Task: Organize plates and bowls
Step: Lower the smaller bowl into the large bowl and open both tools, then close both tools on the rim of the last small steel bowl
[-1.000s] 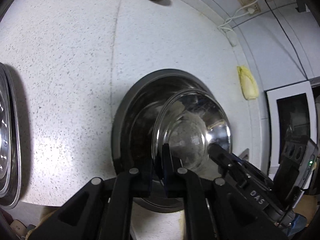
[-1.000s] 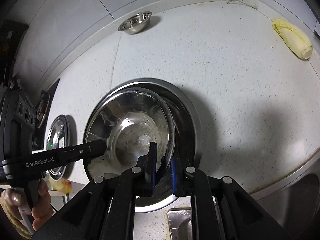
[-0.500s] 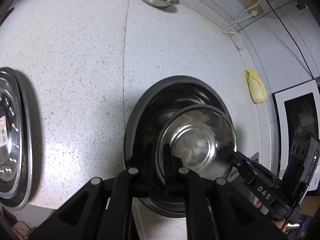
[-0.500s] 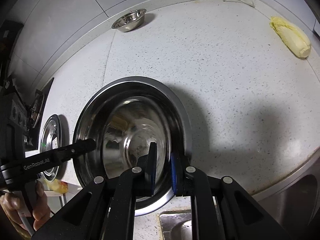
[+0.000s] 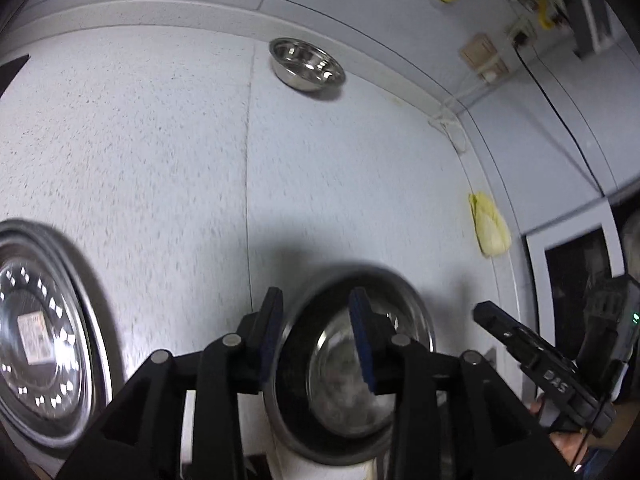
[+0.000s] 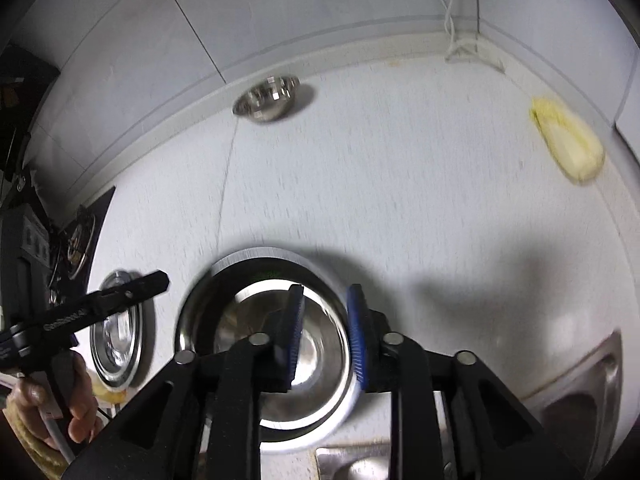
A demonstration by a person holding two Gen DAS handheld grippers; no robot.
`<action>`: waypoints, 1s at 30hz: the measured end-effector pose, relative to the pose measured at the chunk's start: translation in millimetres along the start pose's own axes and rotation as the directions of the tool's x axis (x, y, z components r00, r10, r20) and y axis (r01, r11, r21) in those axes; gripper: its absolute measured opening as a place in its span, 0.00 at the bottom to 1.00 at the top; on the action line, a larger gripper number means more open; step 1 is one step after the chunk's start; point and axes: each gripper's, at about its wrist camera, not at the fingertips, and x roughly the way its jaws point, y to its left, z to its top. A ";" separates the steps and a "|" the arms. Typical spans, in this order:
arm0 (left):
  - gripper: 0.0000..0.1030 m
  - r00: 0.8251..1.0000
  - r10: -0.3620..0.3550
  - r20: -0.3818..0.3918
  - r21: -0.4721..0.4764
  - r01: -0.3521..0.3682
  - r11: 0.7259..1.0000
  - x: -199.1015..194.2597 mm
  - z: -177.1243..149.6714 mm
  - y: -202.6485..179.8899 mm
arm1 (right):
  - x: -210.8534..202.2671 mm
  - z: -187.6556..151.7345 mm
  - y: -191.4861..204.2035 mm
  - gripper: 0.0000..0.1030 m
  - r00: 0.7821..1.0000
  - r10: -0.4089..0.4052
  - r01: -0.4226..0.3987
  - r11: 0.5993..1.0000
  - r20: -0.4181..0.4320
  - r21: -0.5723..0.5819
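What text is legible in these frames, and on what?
"DAS": white letters on the side of the right gripper, left wrist view.
Likely "GenRobot.AI": white print on the side of the left gripper, right wrist view; blurred, so not certain.
Sticker in the middle of the steel plate: print too small and blurred to read.
Nothing else readable.

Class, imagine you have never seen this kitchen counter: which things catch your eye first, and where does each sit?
Nearest the cameras, a small steel bowl sits nested inside a large steel bowl, with the open left gripper and the open right gripper just above them. A lone small bowl stands far back by the wall. A pale yellow cabbage lies off to the right on the speckled countertop.
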 end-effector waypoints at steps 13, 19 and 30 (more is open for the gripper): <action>0.37 0.996 0.064 0.066 -0.197 -0.050 0.979 59.8 178.2 46.0 | 77.9 162.2 54.1 0.41 0.999 -0.006 0.007 0.999 0.036 -0.033; 0.45 0.993 0.090 0.072 -0.223 -0.072 0.972 107.8 248.1 67.6 | 157.3 218.4 50.9 0.42 1.000 -0.007 0.007 0.999 -0.006 0.032; 0.47 0.998 0.058 0.024 -0.150 -0.054 0.987 171.1 294.3 73.5 | 256.6 251.4 45.6 0.51 0.997 0.019 -0.013 0.997 -0.081 0.081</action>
